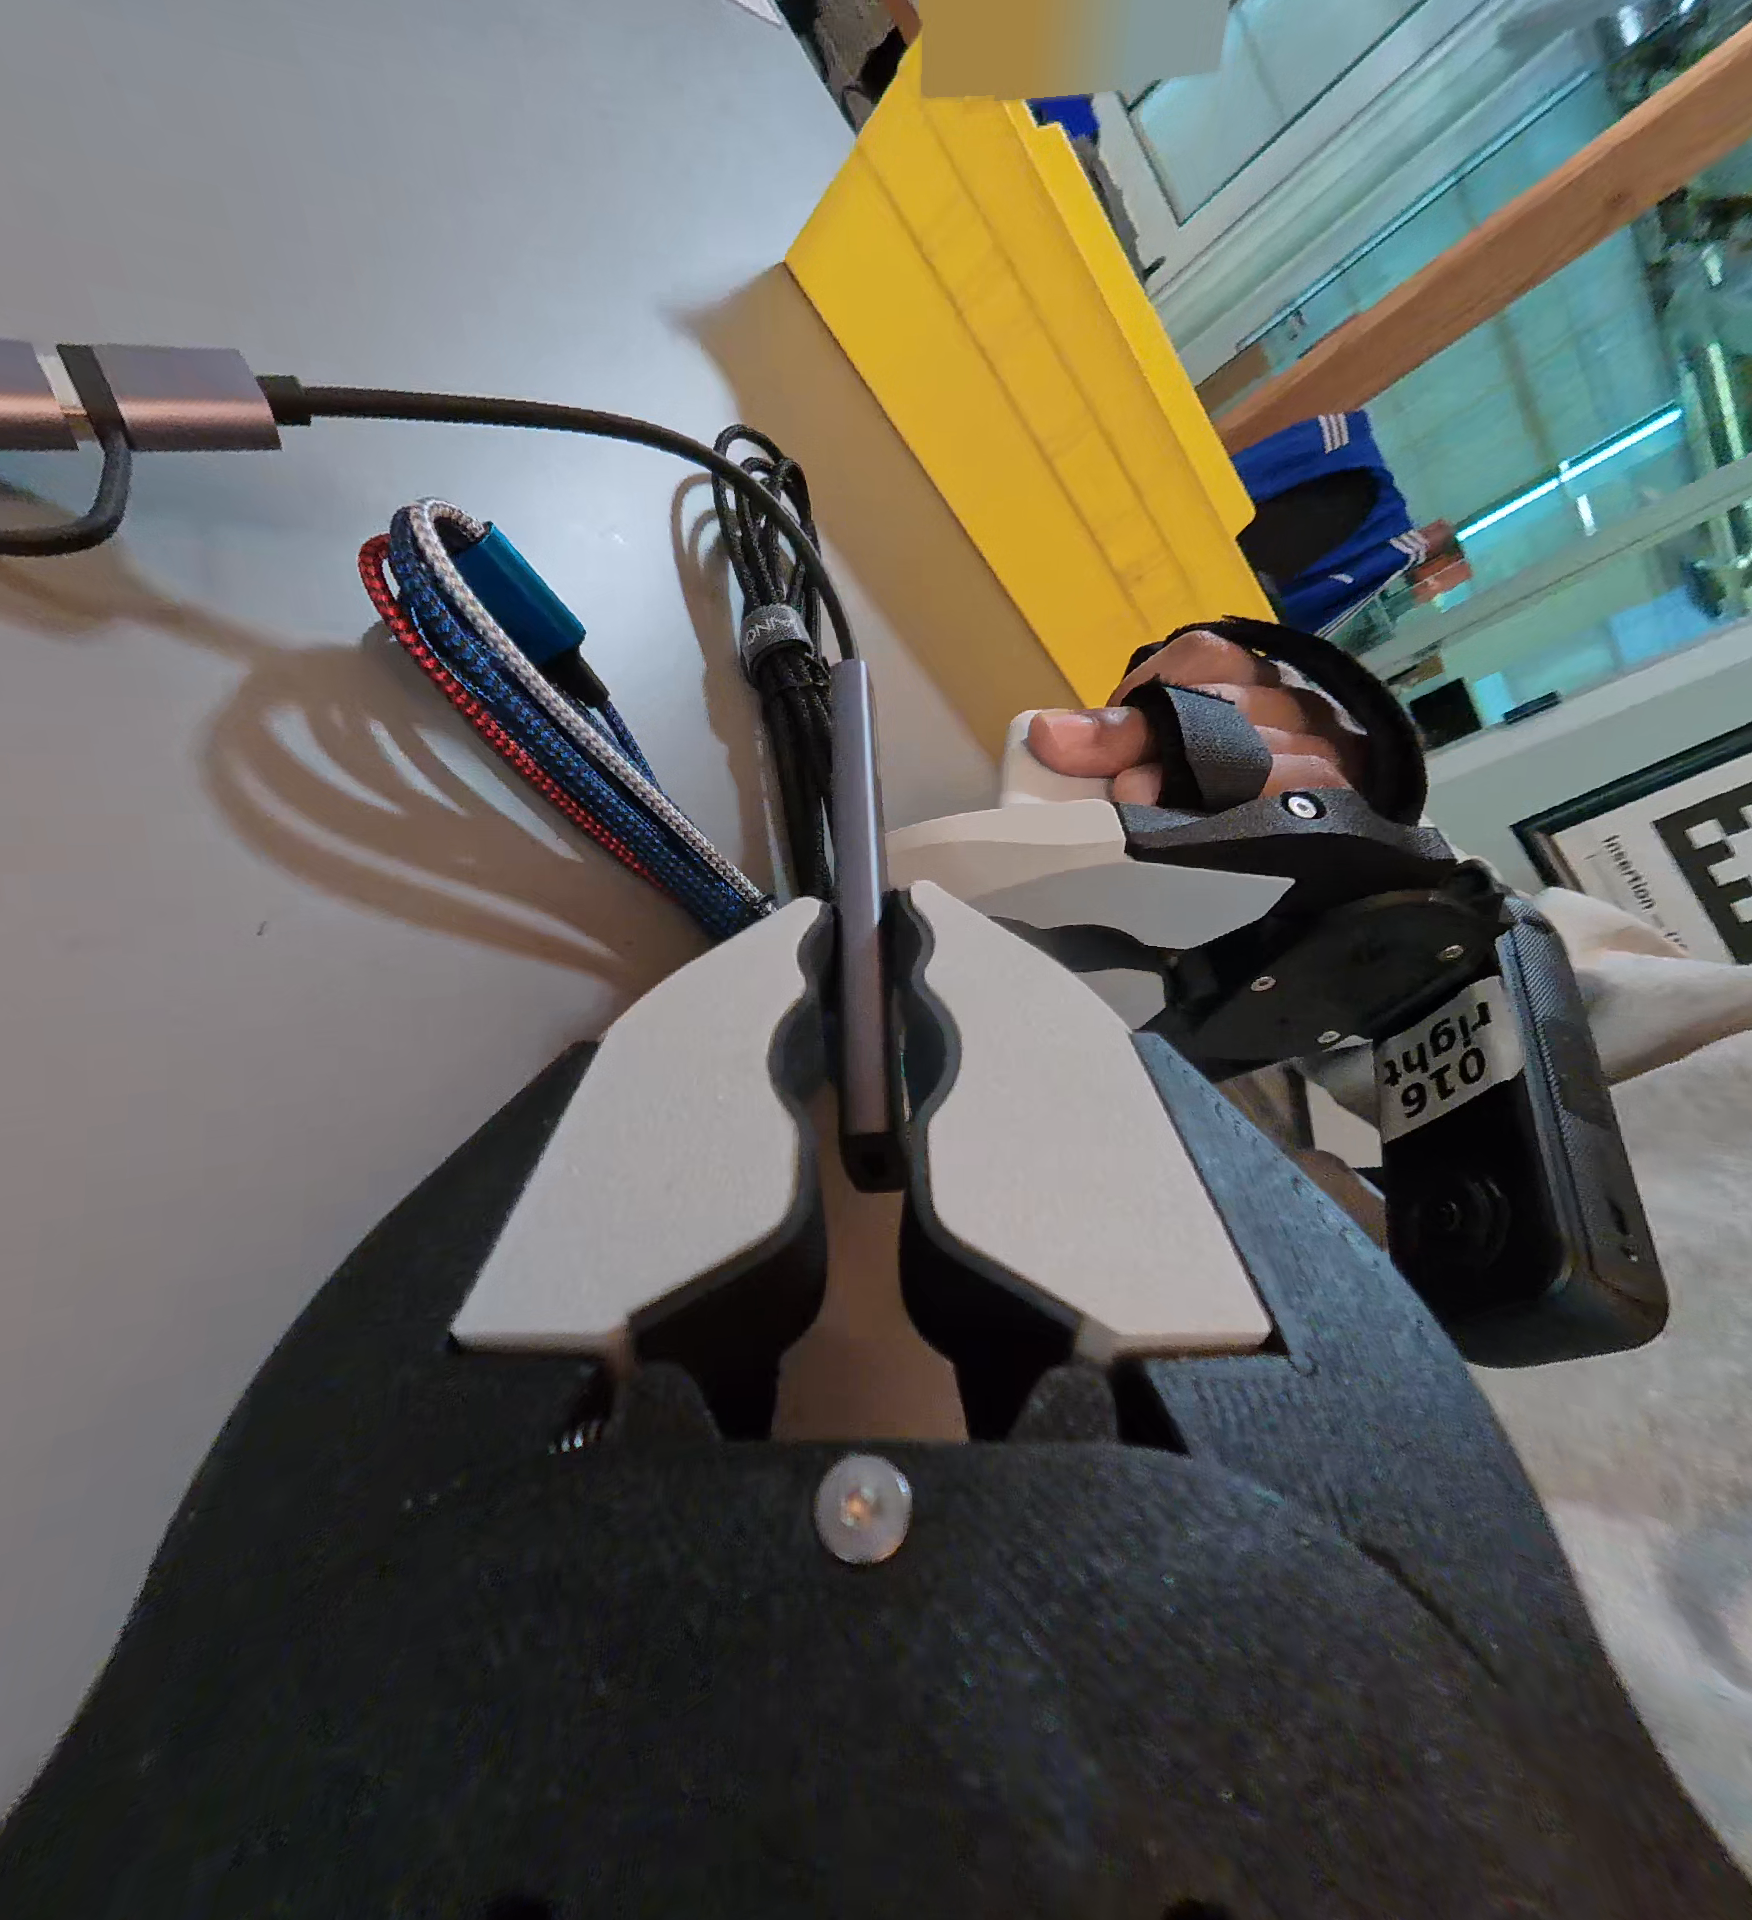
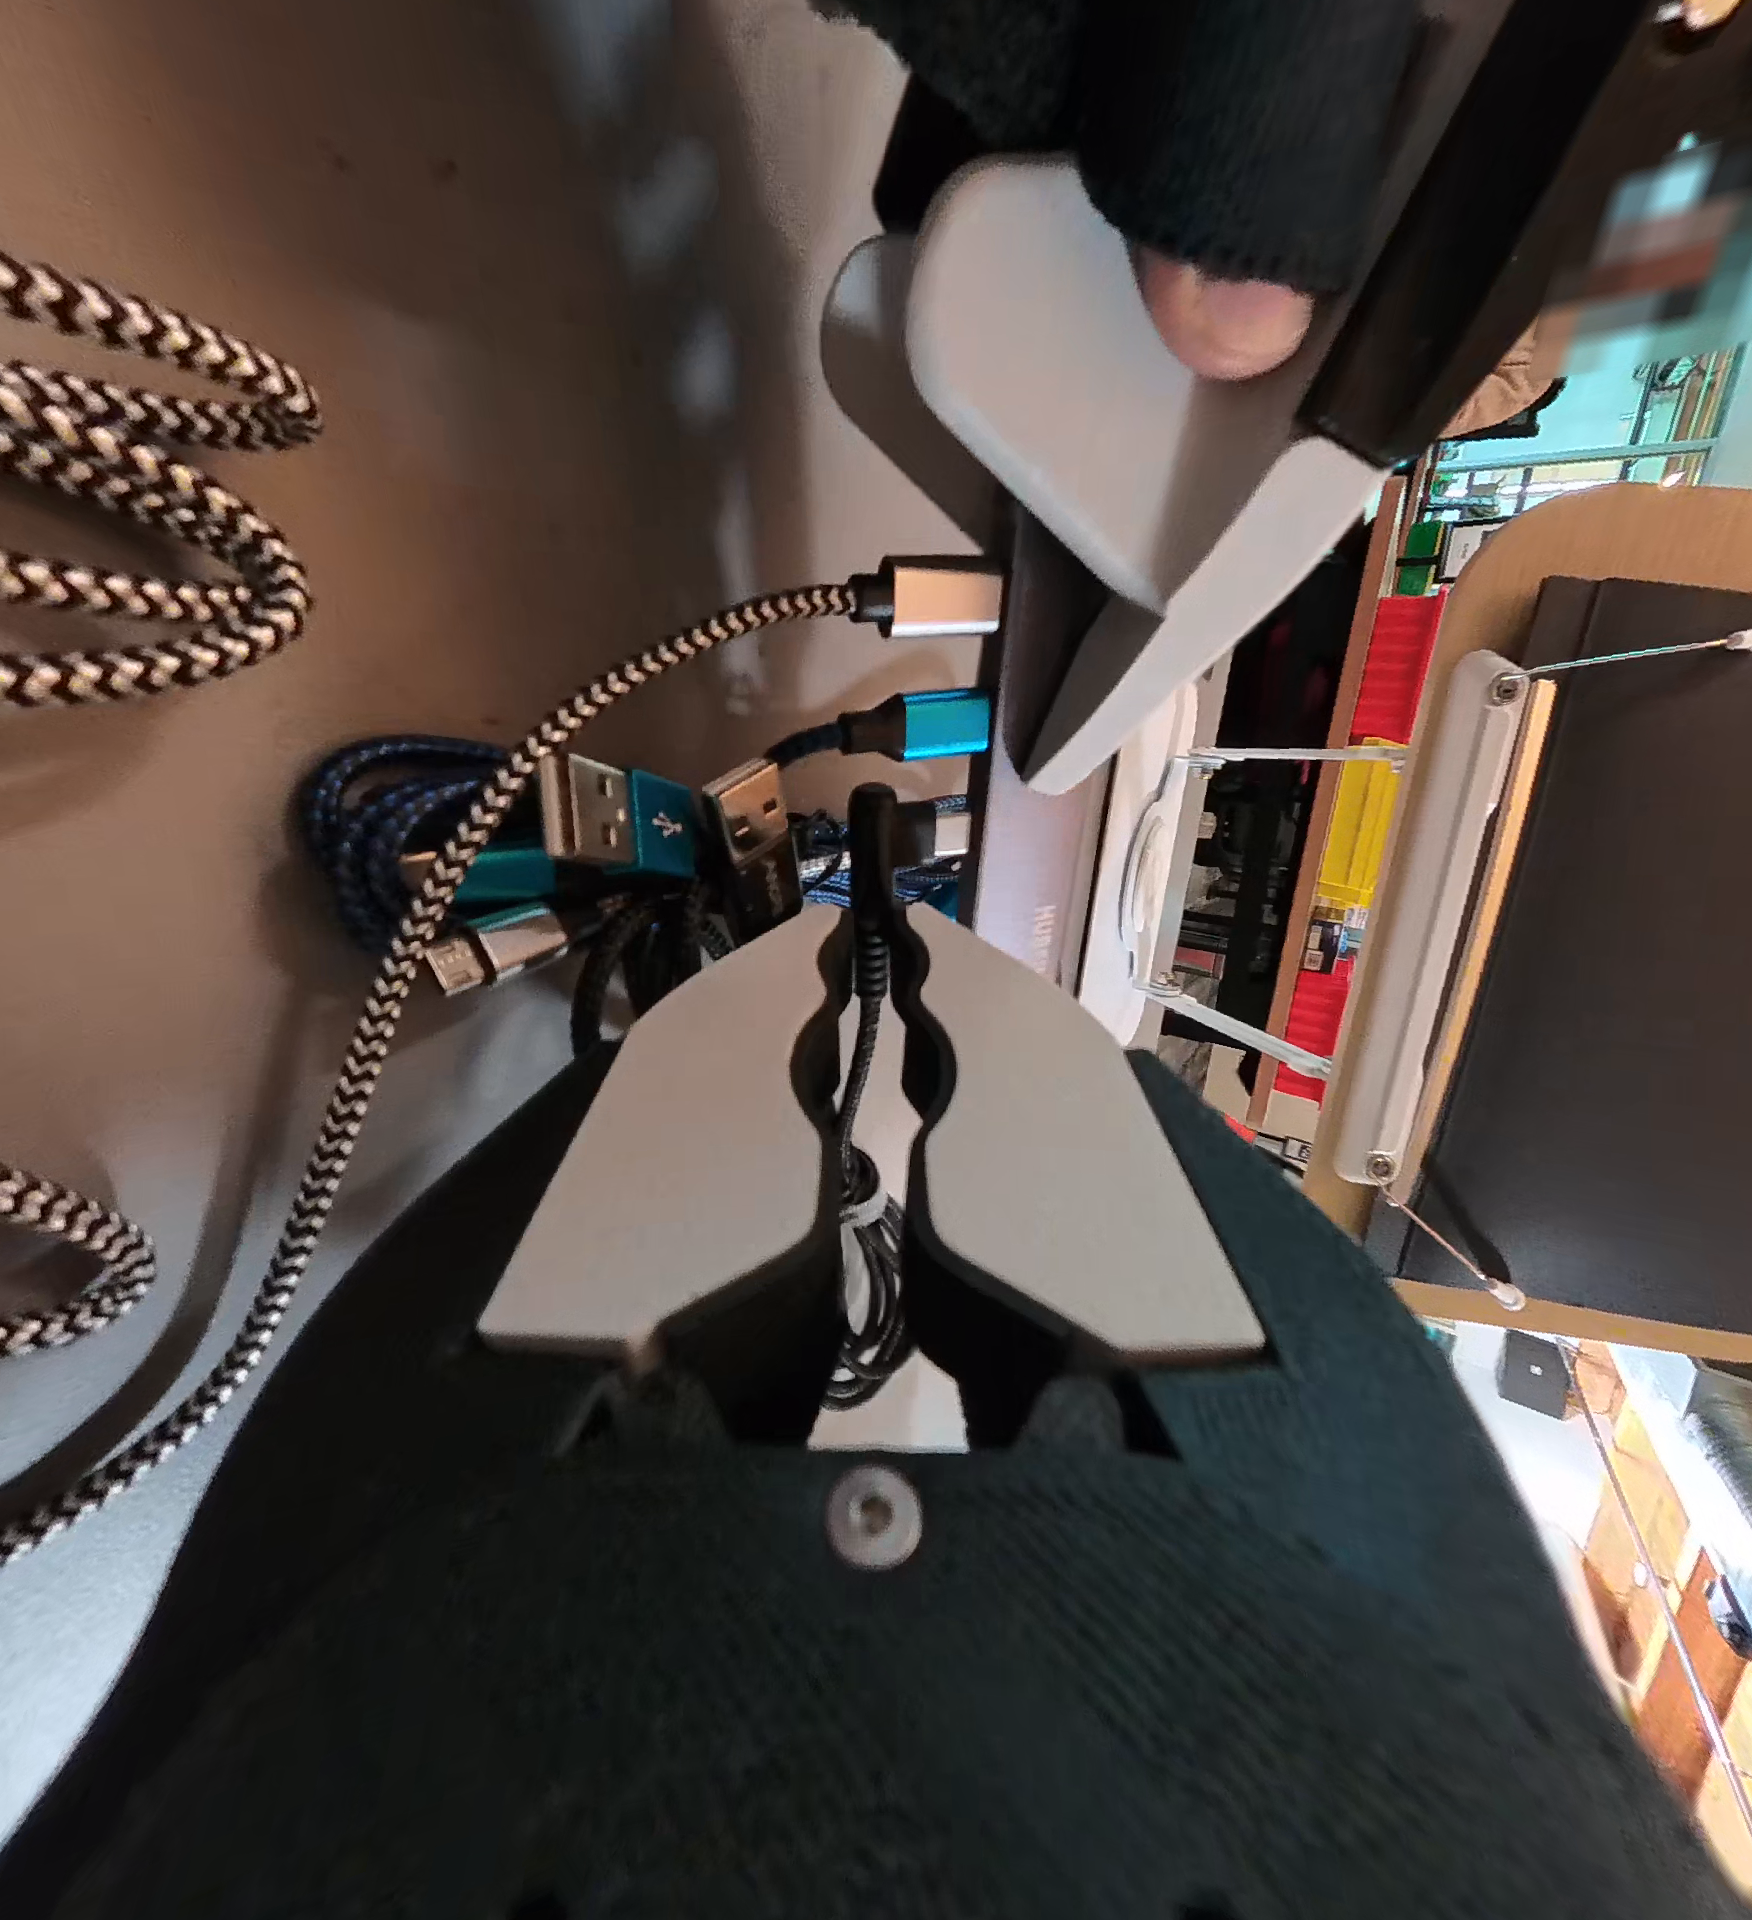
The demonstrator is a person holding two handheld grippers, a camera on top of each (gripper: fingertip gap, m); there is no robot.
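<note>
**A:** Left wrist view first, what's cluttering things up?

**B:** Loads of cable on the pale surface (image 1: 228, 1039). A red, blue and white braided bundle (image 1: 539, 717) with a teal plug lies just left of the fingers, a strapped black cable coil (image 1: 784, 644) is dead ahead, and a yellow bin (image 1: 1017, 395) sits behind. A grey adapter (image 1: 165, 400) is up at the left edge. The right hand-held gripper (image 1: 1090, 873) pokes in from the right, held by a hand (image 1: 1236, 738).

**A:** And the left hand-held gripper (image 1: 859, 925)?

**B:** Clamped nearly closed on a slim grey hub (image 1: 861, 935), edge-on between the fingers.

**A:** Right wrist view?

**B:** The right hand-held gripper (image 2: 870, 935) is pinched on a black braided cable (image 2: 856, 1070), its plug (image 2: 872, 831) sticking out past the tips, close to the hub's (image 2: 1017, 883) edge. A silver plug (image 2: 939, 597) and a teal plug (image 2: 939, 722) already sit in that edge. A black-and-white braided cable (image 2: 103, 520) loops on the left, loose USB plugs (image 2: 623, 821) are piled just ahead, and the left hand-held gripper (image 2: 1090, 540) crowds in from above.
</note>
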